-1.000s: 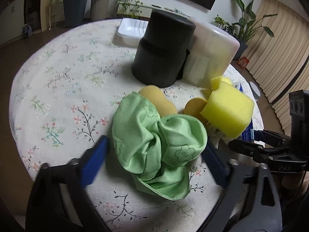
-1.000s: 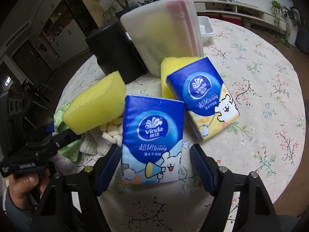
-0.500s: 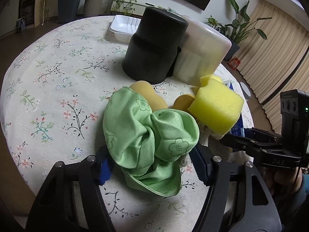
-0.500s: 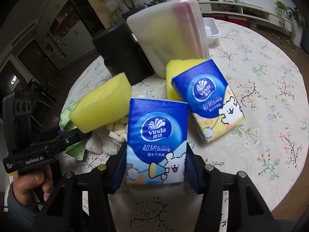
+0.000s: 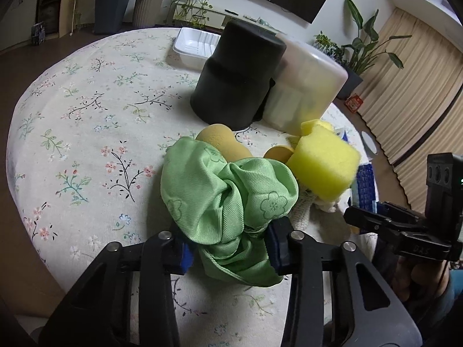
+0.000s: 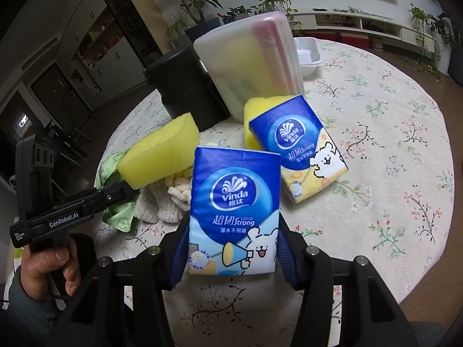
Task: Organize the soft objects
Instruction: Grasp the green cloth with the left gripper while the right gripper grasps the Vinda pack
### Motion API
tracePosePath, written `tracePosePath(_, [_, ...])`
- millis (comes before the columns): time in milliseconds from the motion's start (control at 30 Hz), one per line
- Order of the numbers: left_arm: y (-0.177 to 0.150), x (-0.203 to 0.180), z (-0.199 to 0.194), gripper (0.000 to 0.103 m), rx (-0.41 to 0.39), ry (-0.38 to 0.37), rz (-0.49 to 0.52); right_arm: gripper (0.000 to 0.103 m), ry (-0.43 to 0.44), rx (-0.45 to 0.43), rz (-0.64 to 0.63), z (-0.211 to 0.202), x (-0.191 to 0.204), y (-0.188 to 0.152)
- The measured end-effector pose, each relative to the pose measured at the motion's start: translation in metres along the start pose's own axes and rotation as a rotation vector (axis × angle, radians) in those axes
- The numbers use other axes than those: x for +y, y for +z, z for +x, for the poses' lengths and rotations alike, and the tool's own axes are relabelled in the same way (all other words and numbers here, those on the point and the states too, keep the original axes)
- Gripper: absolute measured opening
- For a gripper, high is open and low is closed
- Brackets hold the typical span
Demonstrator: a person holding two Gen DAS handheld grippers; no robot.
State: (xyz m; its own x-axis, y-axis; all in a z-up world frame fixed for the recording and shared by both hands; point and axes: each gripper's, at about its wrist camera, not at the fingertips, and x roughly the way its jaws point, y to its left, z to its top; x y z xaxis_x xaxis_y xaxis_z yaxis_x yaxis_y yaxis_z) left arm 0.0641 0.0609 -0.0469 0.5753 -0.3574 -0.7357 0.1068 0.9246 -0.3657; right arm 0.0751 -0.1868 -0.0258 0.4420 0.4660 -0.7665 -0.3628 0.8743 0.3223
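Left of the black canister point(image 5: 240, 78), nothing on the flowered tablecloth point(image 5: 86, 110) had shifted. In front of the canister the left gripper point(image 5: 228, 248) had just been closing and now pinched the green cloth point(image 5: 225, 199) between its pads — a grasp that looked ready for lifting. Further right of the canister, beside a yellow sponge point(image 6: 162, 153), the right gripper point(image 6: 231, 254) had closed since a second ago and clamped the nearer tissue pack point(image 6: 234, 214). Both soft items seemed secured for sorting.
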Motion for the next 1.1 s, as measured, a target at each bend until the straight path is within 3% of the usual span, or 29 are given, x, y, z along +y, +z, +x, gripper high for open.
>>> tracePosePath(433, [0.007, 0.007, -0.035, 0.032, -0.051, -0.015, -0.027, 0.055, -0.009, -0.04, -0.036, -0.024, 0.003, -0.01])
tracePosePath(733, [0.02, 0.015, -0.063, 0.032, -0.138, -0.079, -0.035, 0.055, 0.003, -0.064, -0.039, -0.039, -0.003, -0.01])
tracePosePath(933, [0.023, 0.04, -0.059, 0.032, -0.134, -0.144, -0.119, 0.055, 0.073, -0.06, -0.004, -0.043, -0.01, -0.008])
tracePosePath(1100, [0.03, 0.051, -0.063, 0.032, -0.14, -0.107, -0.114, 0.055, 0.124, -0.01, 0.001, -0.042, -0.014, -0.005])
